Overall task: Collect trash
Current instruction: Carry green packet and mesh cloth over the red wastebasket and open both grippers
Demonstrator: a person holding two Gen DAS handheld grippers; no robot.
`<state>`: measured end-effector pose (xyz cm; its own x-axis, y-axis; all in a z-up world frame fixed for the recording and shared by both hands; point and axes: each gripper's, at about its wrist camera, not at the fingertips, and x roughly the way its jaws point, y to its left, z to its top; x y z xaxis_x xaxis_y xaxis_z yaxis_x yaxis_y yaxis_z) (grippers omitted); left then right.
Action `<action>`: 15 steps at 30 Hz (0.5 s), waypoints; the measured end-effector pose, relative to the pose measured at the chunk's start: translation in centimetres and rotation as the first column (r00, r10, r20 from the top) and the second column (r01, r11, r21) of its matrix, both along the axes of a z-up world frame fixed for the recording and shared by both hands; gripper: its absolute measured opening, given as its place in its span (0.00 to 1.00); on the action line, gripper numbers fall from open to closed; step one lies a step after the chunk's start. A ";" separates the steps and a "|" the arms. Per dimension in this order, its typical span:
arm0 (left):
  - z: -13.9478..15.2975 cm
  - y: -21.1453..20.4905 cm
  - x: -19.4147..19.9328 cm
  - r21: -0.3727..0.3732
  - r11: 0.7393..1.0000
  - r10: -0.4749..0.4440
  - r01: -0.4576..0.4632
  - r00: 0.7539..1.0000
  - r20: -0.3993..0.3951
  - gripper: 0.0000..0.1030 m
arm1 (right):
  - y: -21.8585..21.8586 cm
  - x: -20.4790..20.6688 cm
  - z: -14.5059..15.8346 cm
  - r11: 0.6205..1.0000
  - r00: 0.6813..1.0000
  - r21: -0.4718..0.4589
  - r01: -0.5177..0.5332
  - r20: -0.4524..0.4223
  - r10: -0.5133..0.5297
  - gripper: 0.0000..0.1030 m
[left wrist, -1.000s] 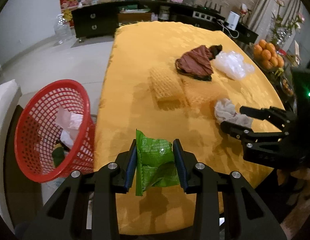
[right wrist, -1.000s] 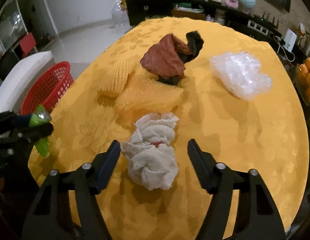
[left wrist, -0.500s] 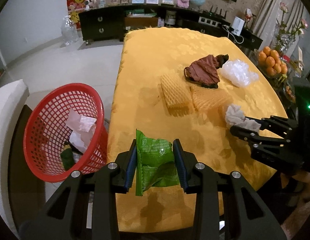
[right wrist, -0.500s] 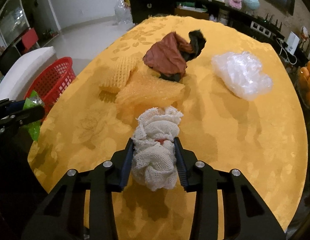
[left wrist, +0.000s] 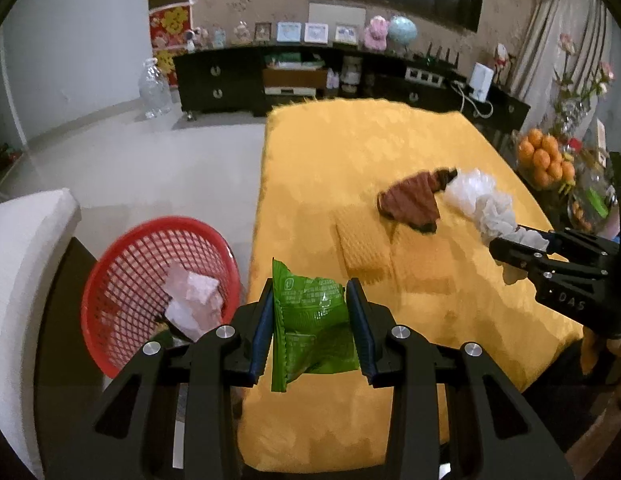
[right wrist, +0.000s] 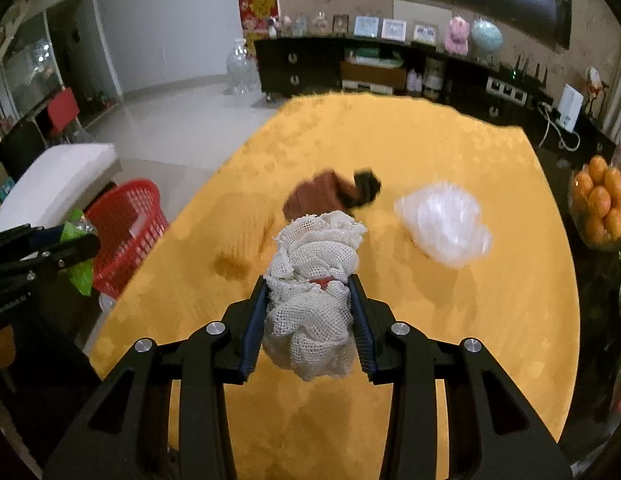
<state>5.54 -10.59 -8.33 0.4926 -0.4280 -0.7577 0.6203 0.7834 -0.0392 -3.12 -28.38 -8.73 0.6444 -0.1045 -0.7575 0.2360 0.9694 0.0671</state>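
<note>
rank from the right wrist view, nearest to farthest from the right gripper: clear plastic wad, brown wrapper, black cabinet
From the right gripper:
1. brown wrapper, just ahead, centre of the table
2. clear plastic wad, ahead to the right, close behind
3. black cabinet, against the far wall

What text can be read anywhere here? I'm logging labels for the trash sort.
"DAS": pale letters on the right gripper body, in the left wrist view.
Green wrapper in the left gripper: printed lines and a small logo, too blurred to read.
Left gripper's side label, in the right wrist view: too small to read.
</note>
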 end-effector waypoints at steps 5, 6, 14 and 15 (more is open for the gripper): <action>2.1 0.5 0.5 -0.016 1.000 0.026 -0.025 0.998 0.051 0.33 | 0.3 0.9 2.5 1.000 0.999 -0.015 -0.011 0.051 0.011 0.37; 2.5 0.7 0.6 -0.022 0.999 0.033 -0.032 0.998 0.056 0.33 | 0.5 1.2 3.1 1.000 0.998 -0.017 -0.014 0.061 0.015 0.37; 4.4 2.4 1.7 -0.045 0.994 0.102 -0.099 0.991 0.084 0.33 | 2.1 3.2 6.4 0.999 0.990 -0.024 -0.044 0.133 0.047 0.37; 4.6 2.6 1.7 -0.047 0.993 0.111 -0.107 0.990 0.088 0.33 | 2.3 3.4 6.7 0.999 0.989 -0.024 -0.048 0.140 0.051 0.37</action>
<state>7.29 -8.02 -3.75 0.6036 -0.3988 -0.6904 0.5341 0.8451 -0.0212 0.31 -26.03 -2.08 0.7489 -0.0844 -0.6572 0.1776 0.9811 0.0764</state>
